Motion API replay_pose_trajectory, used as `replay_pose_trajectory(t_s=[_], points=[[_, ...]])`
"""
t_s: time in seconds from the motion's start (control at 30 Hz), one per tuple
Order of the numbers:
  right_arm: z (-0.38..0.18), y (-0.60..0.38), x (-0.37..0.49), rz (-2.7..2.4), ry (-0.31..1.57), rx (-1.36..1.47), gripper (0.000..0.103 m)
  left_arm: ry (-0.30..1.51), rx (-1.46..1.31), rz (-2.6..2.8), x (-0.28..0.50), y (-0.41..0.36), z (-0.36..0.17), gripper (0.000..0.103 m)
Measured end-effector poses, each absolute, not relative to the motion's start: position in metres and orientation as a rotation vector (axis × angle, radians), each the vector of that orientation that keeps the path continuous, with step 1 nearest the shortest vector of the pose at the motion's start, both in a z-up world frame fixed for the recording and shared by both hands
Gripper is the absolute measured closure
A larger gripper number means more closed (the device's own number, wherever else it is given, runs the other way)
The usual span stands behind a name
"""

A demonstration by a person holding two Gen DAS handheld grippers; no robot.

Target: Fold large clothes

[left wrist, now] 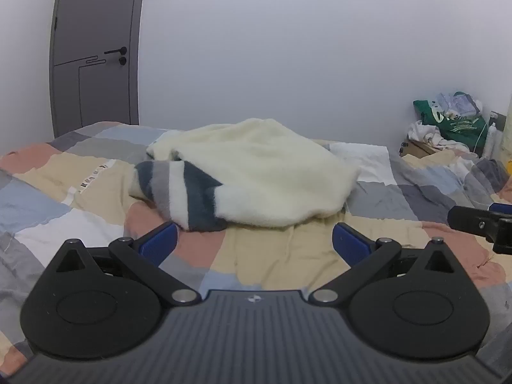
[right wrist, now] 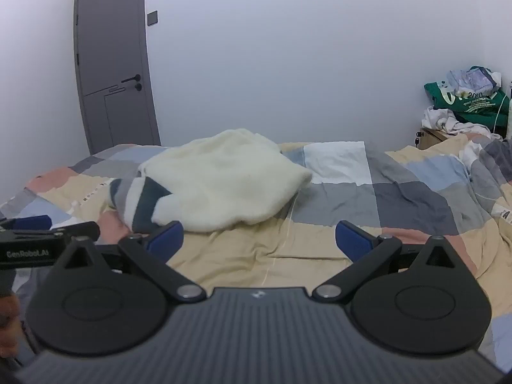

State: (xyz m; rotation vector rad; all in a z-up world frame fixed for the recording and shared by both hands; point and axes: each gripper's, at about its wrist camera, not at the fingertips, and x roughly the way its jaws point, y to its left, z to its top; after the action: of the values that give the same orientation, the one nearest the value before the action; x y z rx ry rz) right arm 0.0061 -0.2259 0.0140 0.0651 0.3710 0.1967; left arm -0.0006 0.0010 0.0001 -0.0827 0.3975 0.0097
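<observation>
Both grippers hang above the near part of a bed covered by a patchwork quilt in beige, pink, grey, blue and white squares [left wrist: 262, 256], pointing slightly downward toward the far wall.

Left gripper [left wrist: 254, 240]: jaws spread wide, blue pads well apart, nothing between them. Only quilt shows in the gap.

Right gripper [right wrist: 259, 238]: jaws likewise spread wide and empty, blue pads well apart, over a beige patch of quilt. In the left wrist view one black finger of it enters from the right edge, beside the left gripper.

Task item: a large fluffy cream-white fleece garment with dark teal and grey stripes on one sleeve or end [left wrist: 256, 172], lying crumpled in a loose heap at mid-bed, unfolded. The striped part lies on the left near side of the heap, close to the left pad of the left gripper but apart from it. From the right wrist view the heap [right wrist: 224, 179] sits left of centre, beyond the jaws; no contact with either gripper.

Surroundings: closed grey door with black lever handle [left wrist: 92, 51] at far left in a plain white wall. At far right, a green printed bag [right wrist: 470, 102] and crumpled white cloth piled on a low wooden stand beside the bed.
</observation>
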Motion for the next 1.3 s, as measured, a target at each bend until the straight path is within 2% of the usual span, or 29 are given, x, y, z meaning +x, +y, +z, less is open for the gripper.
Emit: replay_pose_trajectory(t_s=[1.3], points=[[0.012,-0.212,0.0,0.169,0.354,0.046,0.0,0.381,-0.039,0.045,-0.008,-0.005,0.004,0.0]])
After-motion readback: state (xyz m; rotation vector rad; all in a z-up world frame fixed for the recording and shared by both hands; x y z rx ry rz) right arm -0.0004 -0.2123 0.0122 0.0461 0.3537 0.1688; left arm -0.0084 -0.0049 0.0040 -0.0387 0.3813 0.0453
